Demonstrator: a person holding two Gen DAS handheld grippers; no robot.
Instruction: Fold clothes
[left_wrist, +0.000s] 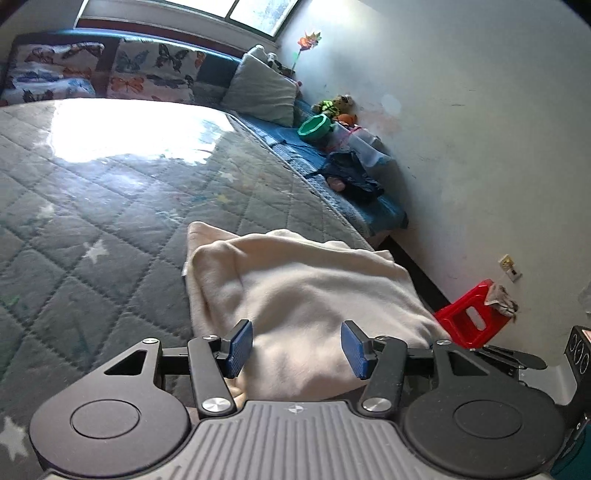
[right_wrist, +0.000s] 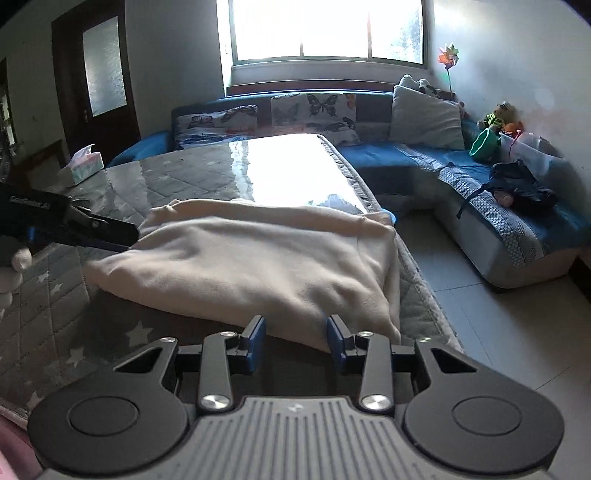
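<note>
On the left, the left gripper (right_wrist: 122, 240) comes in low at the left edge of the cloth (right_wrist: 251, 258). Its jaws stand about half open, with nothing pinched between them. The cream cloth lies folded in a soft pile on the bench (right_wrist: 184, 170), close to the bench's right edge. Further right, the right gripper (right_wrist: 295, 341) sits at the near edge of the cloth. Its jaws are partly open, and no cloth looks caught in them.

The cloth is near the edge, so a push could slide it off onto the floor (right_wrist: 498, 350). A grab that takes only the top layer could pull the fold apart.

Bright light washes out the far bench. The under layers of the cloth are hidden. Only the tip of the left gripper shows from the right camera.
</note>
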